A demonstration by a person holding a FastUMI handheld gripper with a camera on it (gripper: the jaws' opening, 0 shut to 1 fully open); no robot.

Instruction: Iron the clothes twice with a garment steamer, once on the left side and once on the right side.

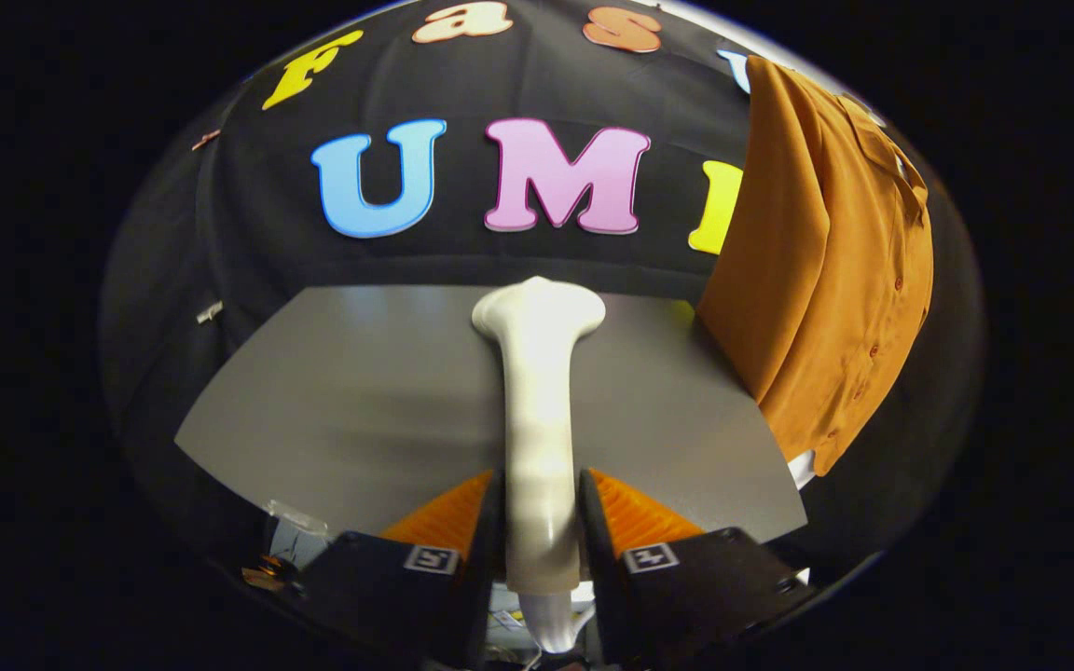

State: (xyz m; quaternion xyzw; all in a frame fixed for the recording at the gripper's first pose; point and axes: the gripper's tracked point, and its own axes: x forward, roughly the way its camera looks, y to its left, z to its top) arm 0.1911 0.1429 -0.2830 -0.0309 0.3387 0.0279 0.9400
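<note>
The gripper (540, 508) is closed on the handle of a white garment steamer (537, 410); both fingers (448, 517) press against the handle's sides, one on each flank. The handle runs straight forward between them and widens, well beyond the fingertips, into a flared steam head that faces away from the camera. A short length of the steamer's hose or cord end shows behind the fingers, below the handle, though its detail is hard to make out.

Under and ahead of the steamer lies a grey tabletop (360, 401), spreading out on both sides of the fingers. Its far edge meets the booth's black cloth wall (248, 252) just past the steam head.

Beyond the fingers and off to the right hangs an orange-brown button-up shirt (826, 280), its collar at the top and a row of buttons running down its front. Its lower hem drops past the table's right edge. The steam head is apart from the shirt, not touching it.
</note>
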